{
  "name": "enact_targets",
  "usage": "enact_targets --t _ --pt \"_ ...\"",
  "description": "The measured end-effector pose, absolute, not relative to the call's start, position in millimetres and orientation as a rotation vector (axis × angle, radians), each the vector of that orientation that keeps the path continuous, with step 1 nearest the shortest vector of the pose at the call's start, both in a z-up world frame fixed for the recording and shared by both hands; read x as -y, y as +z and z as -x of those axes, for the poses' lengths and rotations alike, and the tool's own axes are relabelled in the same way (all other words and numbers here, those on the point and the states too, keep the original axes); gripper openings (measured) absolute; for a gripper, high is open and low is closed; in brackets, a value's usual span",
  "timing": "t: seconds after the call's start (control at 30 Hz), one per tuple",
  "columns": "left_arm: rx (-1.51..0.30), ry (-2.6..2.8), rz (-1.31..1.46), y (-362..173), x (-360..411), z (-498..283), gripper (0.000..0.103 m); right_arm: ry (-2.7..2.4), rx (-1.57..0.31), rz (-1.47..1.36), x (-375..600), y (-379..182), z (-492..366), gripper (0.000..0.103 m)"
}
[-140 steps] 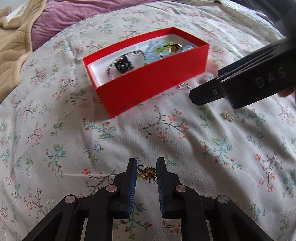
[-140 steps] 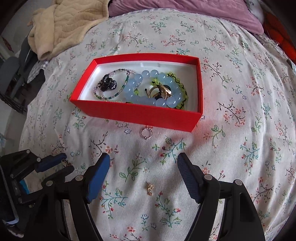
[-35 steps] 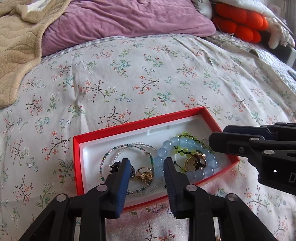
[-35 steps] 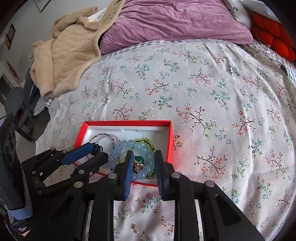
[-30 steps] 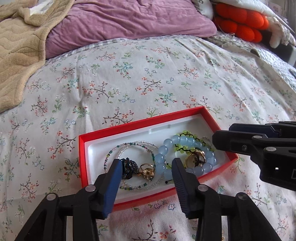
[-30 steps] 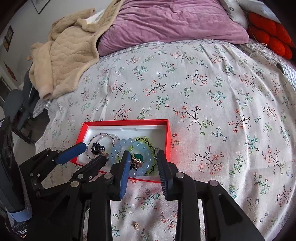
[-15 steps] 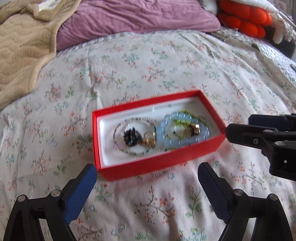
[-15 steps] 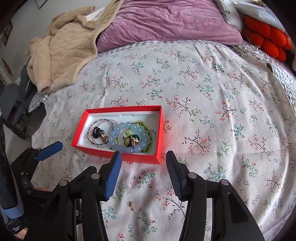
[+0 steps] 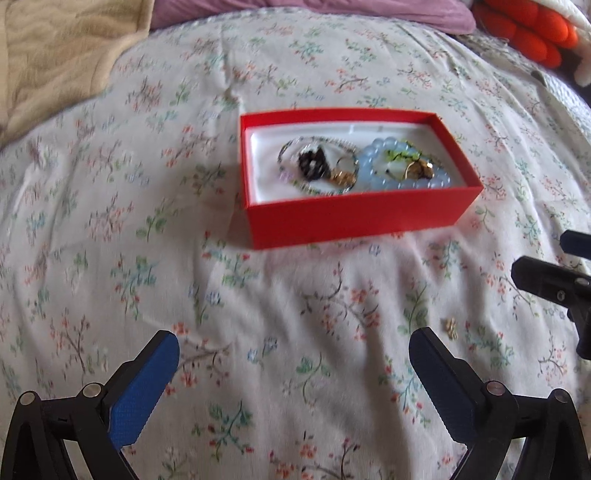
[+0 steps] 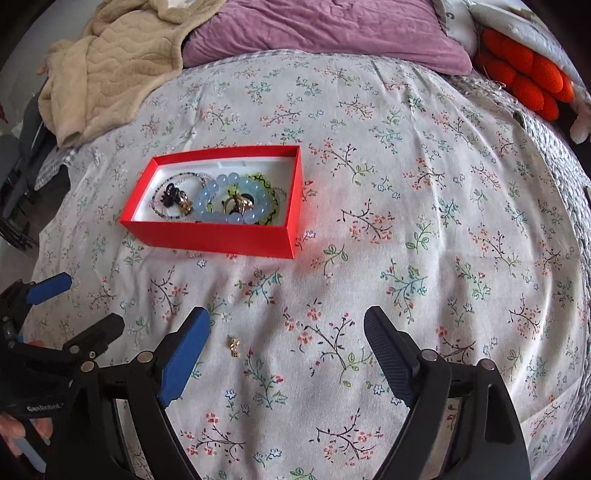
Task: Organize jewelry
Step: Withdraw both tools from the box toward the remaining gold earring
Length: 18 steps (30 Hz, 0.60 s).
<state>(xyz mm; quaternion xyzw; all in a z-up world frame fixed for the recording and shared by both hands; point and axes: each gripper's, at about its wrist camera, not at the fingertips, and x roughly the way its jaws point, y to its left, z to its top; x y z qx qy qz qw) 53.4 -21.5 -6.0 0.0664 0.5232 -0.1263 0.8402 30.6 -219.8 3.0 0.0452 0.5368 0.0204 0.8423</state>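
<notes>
Gold charm (image 10: 233, 345) just beside wide right claw's (image 10: 286, 345) left finger.

Setting: a bedroom in a home, as I read it from both wrist cameras.

- Bed, covered by a white floral bedspread (image 10: 406, 221) that fills most of each view.
- Purple pillow (image 10: 325, 29) at the far end of the bed.
- Beige quilted blanket (image 10: 110, 62), crumpled over the far left corner.
- Orange plush item (image 10: 524, 66) at the far right; I cannot tell what it is.
- Red jewelry box (image 10: 210, 232) lying open on the bedspread, bead bracelets and rings inside, a domestic keepsake.
- Dark furniture past the bed's left edge, too dim for me to identify.
</notes>
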Motion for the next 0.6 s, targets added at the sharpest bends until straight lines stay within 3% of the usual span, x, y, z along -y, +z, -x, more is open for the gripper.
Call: enact_targets --t 0.6 --pt "-1.196 -0.243 -0.252 -60.5 -5.5 -13.5 0.102 0.118 -1.263 0.082 179.5 -54.4 -1.3 0.088"
